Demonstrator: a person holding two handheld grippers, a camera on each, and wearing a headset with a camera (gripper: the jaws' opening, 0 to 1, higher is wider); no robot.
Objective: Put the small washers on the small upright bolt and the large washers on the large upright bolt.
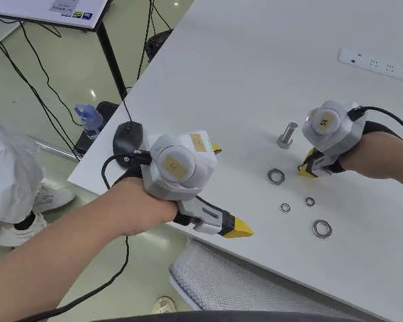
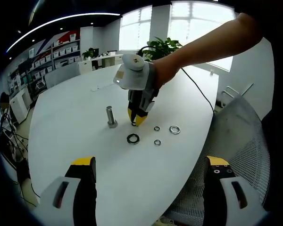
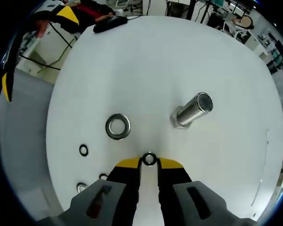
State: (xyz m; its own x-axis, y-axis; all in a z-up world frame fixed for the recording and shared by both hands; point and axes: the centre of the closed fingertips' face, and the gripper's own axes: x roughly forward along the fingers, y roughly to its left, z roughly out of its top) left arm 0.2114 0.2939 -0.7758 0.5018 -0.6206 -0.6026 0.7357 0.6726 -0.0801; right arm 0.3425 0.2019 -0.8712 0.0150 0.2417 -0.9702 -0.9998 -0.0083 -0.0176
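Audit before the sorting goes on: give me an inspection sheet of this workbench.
Surface: white table, smooth.
Job's things: upright bolt; two large washers and two small washers lying flat near it.
Clutter: mouse, power strip.
Grippers: left hand-held gripper open; right hand-held gripper shut on a third small washer.
Cables: black lead from the left hand-held gripper.
Surroundings: mesh chair, bottle on the floor, a person in white.

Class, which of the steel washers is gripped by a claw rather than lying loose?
The small silver steel washer between the right claw's yellow tips; the other four washers lie loose on the white table.
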